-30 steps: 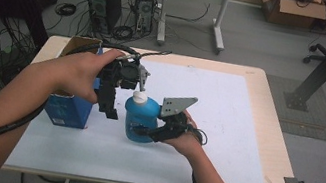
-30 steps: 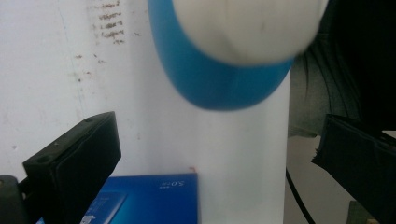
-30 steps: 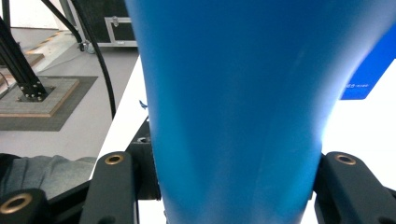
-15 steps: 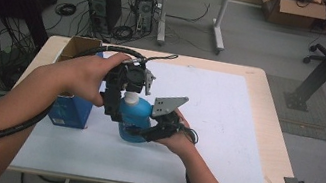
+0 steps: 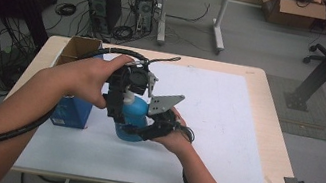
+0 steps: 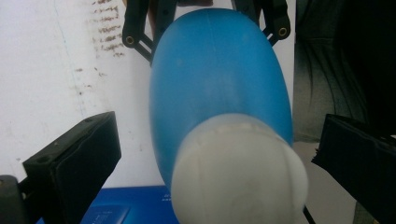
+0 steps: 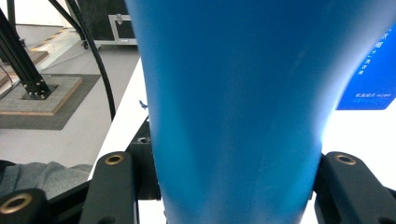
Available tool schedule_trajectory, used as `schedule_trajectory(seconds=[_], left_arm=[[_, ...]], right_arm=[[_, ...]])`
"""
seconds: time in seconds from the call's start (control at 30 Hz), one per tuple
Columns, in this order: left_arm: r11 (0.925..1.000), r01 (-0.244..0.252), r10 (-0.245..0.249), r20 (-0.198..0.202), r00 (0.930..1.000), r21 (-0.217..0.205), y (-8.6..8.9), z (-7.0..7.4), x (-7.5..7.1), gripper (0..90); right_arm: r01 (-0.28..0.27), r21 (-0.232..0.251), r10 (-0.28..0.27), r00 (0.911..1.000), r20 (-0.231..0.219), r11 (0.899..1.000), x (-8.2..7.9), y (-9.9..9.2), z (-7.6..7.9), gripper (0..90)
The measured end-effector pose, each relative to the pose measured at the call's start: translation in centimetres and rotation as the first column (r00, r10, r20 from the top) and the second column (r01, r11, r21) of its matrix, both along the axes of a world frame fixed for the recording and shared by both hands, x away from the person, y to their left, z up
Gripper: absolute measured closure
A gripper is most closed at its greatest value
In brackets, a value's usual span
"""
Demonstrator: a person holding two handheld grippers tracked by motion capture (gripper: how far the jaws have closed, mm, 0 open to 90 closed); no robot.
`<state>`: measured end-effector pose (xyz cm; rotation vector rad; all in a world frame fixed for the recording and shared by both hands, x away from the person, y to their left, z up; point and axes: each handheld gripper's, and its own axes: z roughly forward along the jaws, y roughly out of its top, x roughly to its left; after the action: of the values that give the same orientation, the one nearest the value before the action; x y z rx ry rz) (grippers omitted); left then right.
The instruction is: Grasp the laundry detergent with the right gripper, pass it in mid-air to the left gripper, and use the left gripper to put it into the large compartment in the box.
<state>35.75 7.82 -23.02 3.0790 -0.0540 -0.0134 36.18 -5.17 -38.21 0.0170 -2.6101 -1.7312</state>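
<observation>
Change: left gripper has come down over the white cap, jaws spread either side, not touching | Right gripper: jaws pinching blue bottle, upright on tabletop beside blue box | Reading: cap ready to be gripped, likely unscrewed next.

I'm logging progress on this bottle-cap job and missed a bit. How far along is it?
Done: the right gripper is clamped on the blue bottle, holding it upright on the table. In hand: the left gripper sits over the white cap, jaws open on either side, not touching it. Left: closing on the cap and working it; it is still on.
</observation>
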Motion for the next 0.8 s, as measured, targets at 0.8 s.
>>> schedule_trajectory(seconds=[0.8], left_arm=[[0.9995,-0.005,0.004,0.019,0.9998,0.033,-0.59,-0.46,-0.21,0.4]], right_arm=[[0.003,0.012,-0.003,1.0,-0.006,1.0,0.1,0.09,0.18,44.6]])
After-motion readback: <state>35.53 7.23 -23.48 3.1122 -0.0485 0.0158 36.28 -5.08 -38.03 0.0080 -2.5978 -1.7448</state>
